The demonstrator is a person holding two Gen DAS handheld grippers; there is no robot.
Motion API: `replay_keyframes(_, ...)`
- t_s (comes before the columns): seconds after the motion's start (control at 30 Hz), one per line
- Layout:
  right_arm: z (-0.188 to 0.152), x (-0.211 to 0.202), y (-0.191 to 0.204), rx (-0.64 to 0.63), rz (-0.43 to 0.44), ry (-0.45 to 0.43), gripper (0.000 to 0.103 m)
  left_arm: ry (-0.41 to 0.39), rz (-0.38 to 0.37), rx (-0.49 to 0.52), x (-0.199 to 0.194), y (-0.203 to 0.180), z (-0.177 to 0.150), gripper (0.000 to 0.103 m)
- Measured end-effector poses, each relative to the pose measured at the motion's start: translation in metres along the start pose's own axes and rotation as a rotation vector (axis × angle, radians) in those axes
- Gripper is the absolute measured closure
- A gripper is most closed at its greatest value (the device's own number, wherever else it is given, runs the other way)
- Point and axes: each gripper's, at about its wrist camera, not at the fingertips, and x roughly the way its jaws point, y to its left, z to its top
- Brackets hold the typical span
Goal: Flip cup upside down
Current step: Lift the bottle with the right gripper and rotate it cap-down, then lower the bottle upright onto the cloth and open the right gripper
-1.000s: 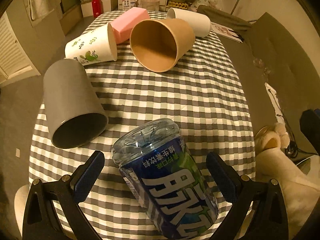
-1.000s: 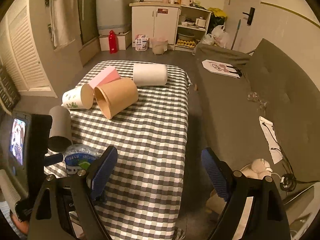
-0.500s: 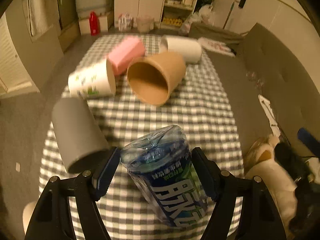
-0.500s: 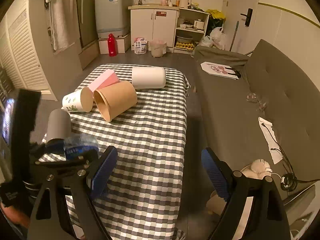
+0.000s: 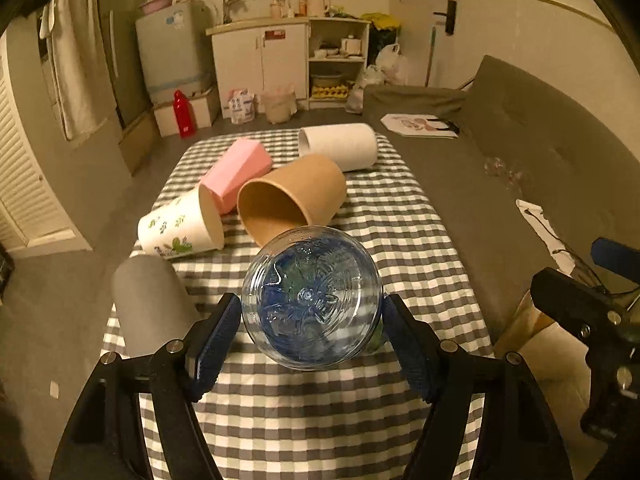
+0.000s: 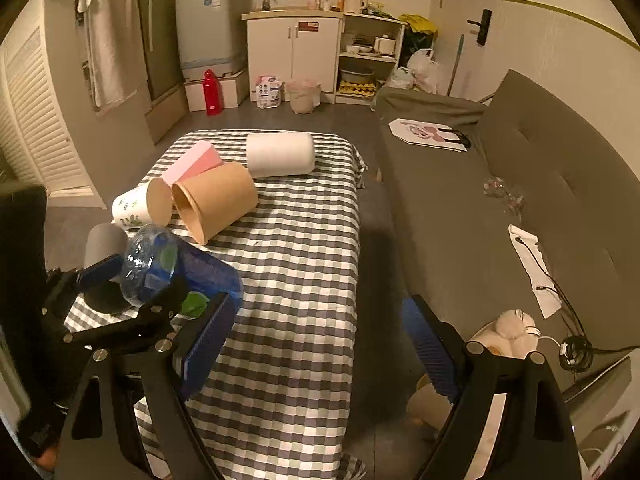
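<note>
Jaws: left gripper (image 5: 311,332) clamps clear cup (image 5: 311,298) — right gripper (image 6: 316,344) wide, empty

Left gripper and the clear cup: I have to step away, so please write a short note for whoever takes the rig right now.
Left gripper: shut on the clear blue-labelled cup, held off the checked tablecloth on its side, base toward the camera.
Right gripper: open, empty, hovering over the table's near right edge.
Other cups lie on their sides: grey cup beside the left finger, floral cup, pink cup, brown cup, white cup.
Done: cup gripped and lifted.
Left: finish turning it and set it down upside down, probably on the bare cloth ahead.
</note>
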Motion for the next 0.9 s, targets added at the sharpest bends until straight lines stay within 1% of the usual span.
replay_keyframes(0.33,-0.001,-0.004,-0.011,0.04,-0.002,-0.007,0.017,-0.027,0.012,0.051,0.009,-0.011,0.01,0.028)
replay_keyframes(0.43,-0.001,-0.006,-0.016,0.055,-0.003,-0.011,0.017,-0.028,-0.048,0.033,0.009,-0.01,0.014,0.027)
replay_keyframes(0.53,0.0,-0.007,-0.02,0.068,-0.009,-0.018,0.017,-0.029,-0.088,0.019,0.007,-0.012,0.016,0.027)
replay_keyframes(0.77,0.002,-0.011,-0.029,0.098,-0.019,-0.032,0.017,-0.04,-0.11,0.039,0.003,-0.022,0.018,0.027)
replay_keyframes(0.9,0.001,-0.02,-0.033,0.117,-0.026,-0.069,0.017,-0.074,-0.119,0.039,-0.011,-0.023,0.022,0.027)
